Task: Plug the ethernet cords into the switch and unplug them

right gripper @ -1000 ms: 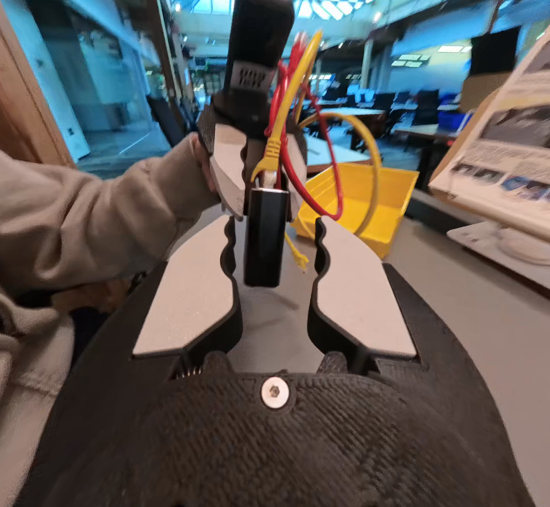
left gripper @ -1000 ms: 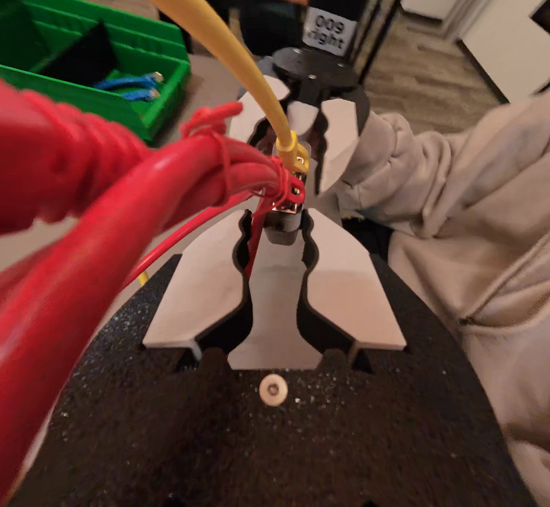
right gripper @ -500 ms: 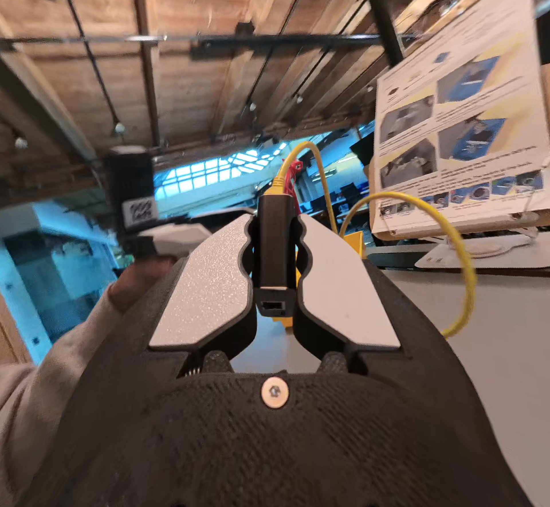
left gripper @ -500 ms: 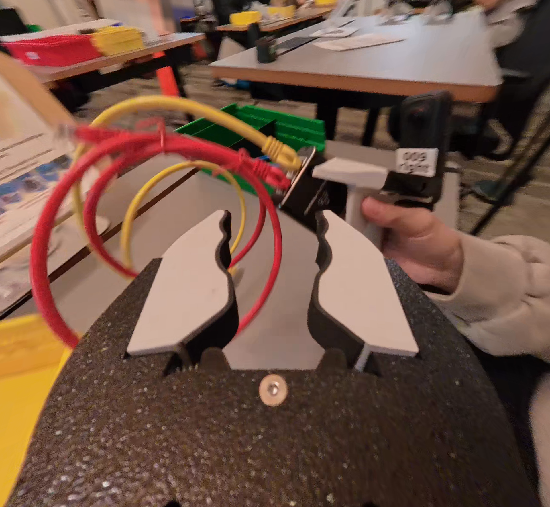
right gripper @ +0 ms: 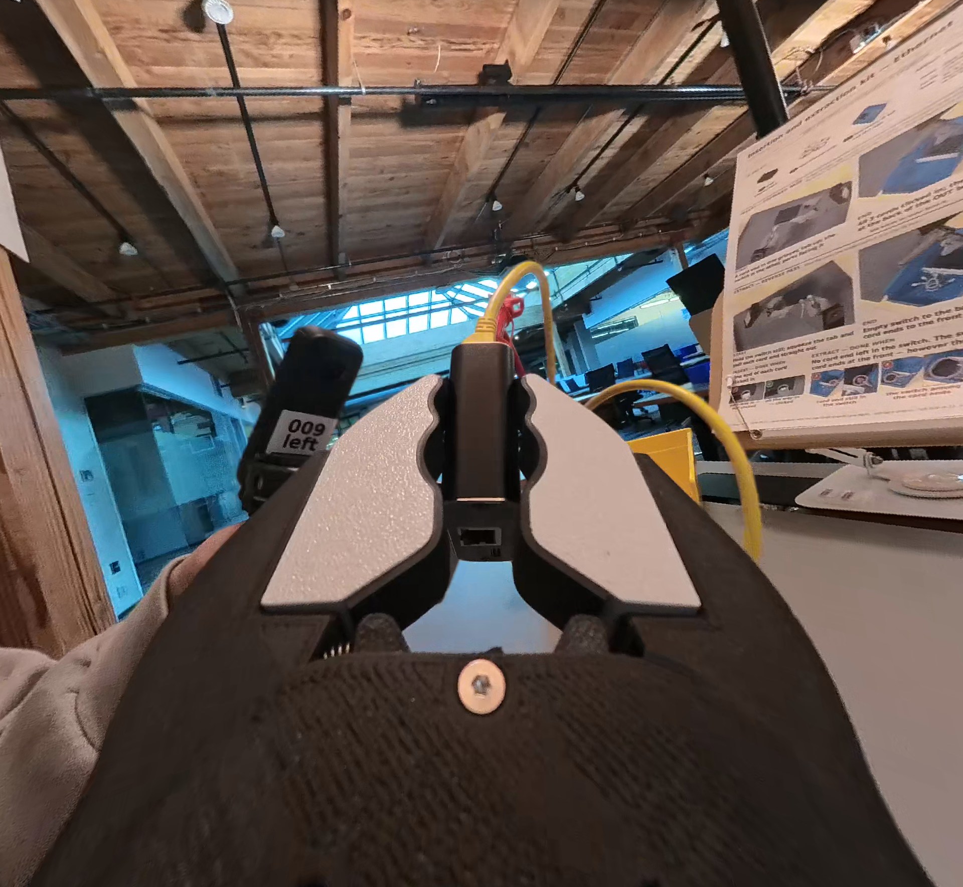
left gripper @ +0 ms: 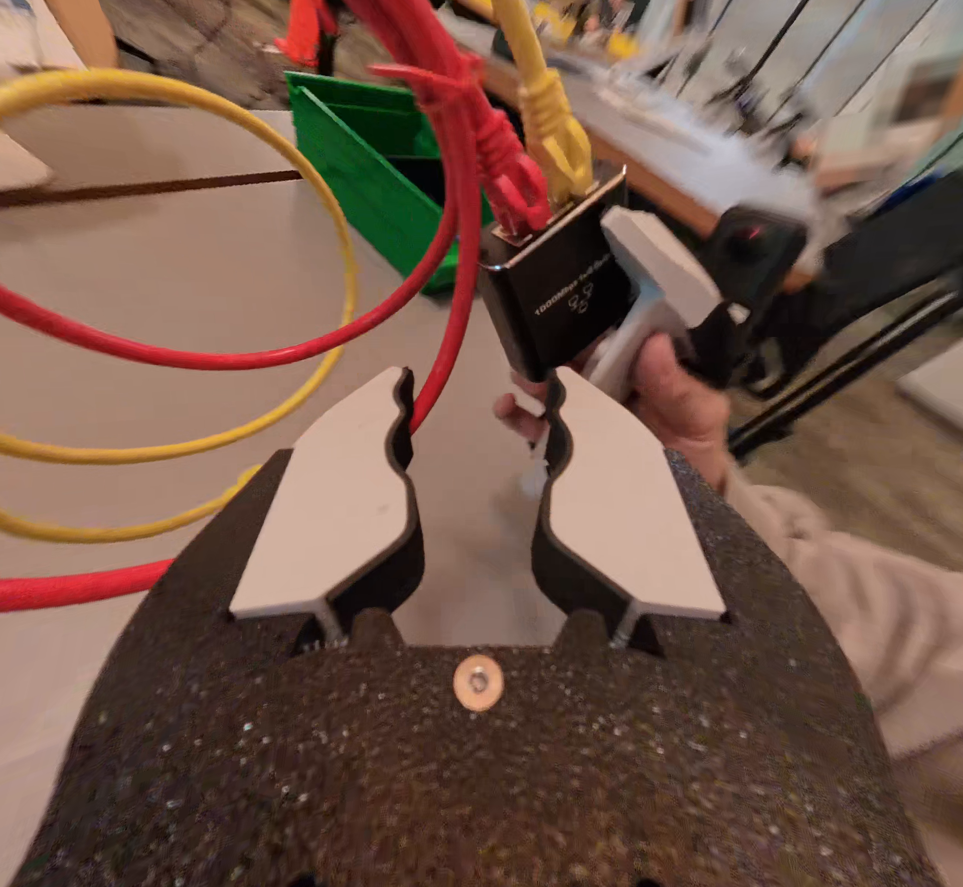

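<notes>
holding the small black box-shaped switch (right gripper: 478, 450) clamped in the right gripper (right gripper: 479, 437), with red cord (left gripper: 513, 179) and yellow cord (left gripper: 560, 143) plugged in, the empty, spread left gripper (left gripper: 479, 409) should probably pinch one plug's tab and pull straight out.

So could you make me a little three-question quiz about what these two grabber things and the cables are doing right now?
1. True or false: the right gripper is clamped on the black switch.
2. Which cords are plugged into the switch? A) a red cord and a yellow cord; B) two blue ones; C) none.
3. Fill in: the left gripper is ___ and holds nothing.

Key:
1. True. Its two fingers press on either side of the switch.
2. A. Both plugs sit side by side in one end of the switch.
3. Open. A loop of the red cord passes close by its left finger.
</notes>
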